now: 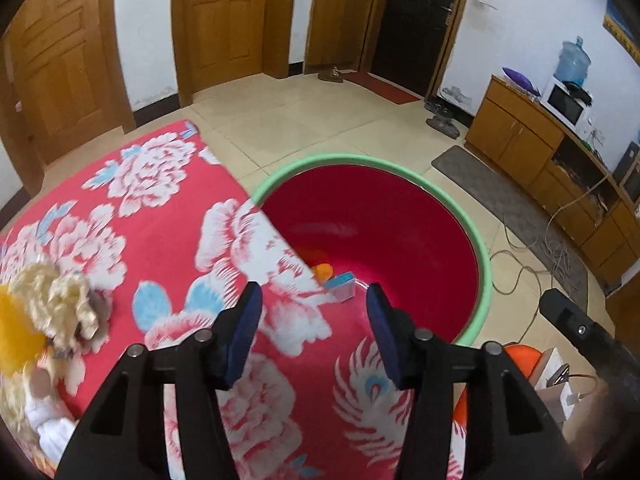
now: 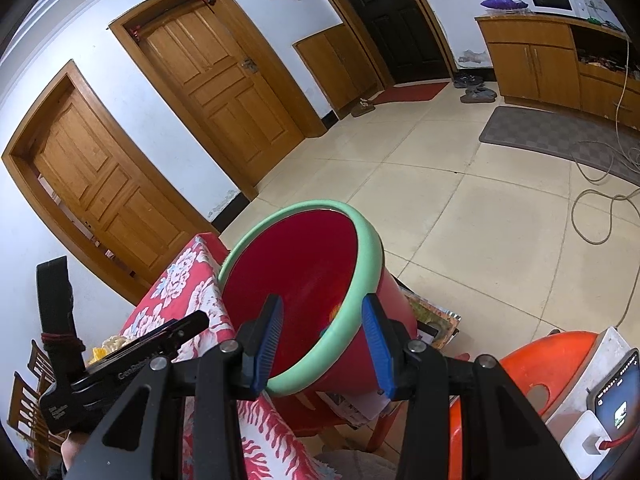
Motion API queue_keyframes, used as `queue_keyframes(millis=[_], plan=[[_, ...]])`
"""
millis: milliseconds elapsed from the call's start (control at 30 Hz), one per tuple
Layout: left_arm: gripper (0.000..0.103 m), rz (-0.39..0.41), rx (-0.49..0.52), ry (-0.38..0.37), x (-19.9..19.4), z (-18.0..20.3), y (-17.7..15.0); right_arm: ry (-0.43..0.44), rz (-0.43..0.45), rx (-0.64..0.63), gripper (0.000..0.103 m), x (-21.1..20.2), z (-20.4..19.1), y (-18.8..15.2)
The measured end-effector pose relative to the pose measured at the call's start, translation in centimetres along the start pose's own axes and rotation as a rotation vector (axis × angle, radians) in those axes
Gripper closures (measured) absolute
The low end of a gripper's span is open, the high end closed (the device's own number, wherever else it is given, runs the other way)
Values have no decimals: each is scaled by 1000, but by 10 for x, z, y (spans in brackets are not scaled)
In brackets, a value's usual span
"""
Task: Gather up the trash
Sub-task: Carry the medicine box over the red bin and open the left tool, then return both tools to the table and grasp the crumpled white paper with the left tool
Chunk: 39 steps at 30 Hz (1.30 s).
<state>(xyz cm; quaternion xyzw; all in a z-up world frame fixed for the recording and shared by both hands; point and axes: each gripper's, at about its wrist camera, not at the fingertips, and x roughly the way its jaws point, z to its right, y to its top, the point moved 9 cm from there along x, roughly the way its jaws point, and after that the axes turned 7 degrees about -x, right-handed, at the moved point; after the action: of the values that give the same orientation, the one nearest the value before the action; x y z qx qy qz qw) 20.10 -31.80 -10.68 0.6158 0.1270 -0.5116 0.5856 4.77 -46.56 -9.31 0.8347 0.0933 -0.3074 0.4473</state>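
Note:
A red bucket (image 1: 400, 240) with a green rim stands beside the table with the red floral cloth (image 1: 140, 220). Inside it lie an orange piece (image 1: 323, 271) and a small blue and pink box (image 1: 342, 285). My left gripper (image 1: 314, 312) is open and empty above the table edge next to the bucket. Crumpled cream paper (image 1: 60, 300) and a yellow scrap (image 1: 14, 328) lie on the cloth at the left. My right gripper (image 2: 322, 334) is open, its fingers either side of the green rim (image 2: 344, 336) of the tilted bucket (image 2: 296, 280); I cannot tell if they touch it.
An orange plastic stool (image 2: 532, 368) carries a white box and a phone (image 2: 616, 392) at the right. Cables (image 2: 592, 208) and a grey mat (image 2: 552, 128) lie on the tiled floor. Wooden cabinets (image 1: 540, 152) line the right wall. Books lie under the bucket (image 2: 432, 316).

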Motion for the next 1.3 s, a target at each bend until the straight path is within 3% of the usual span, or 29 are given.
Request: queue_keyframes(millis=[267,900,1300], plan=[[33,39,-75,53,-42,-33,-10,33,10,-42,54,-12,-20,-3],[32,122,-259,274,-128,-157,-49,138,-18,-154,48,-33,-87,-26],[32,83,-361,378,-121,-235,-73,152,-77,-208,45,-22,-115,-48]])
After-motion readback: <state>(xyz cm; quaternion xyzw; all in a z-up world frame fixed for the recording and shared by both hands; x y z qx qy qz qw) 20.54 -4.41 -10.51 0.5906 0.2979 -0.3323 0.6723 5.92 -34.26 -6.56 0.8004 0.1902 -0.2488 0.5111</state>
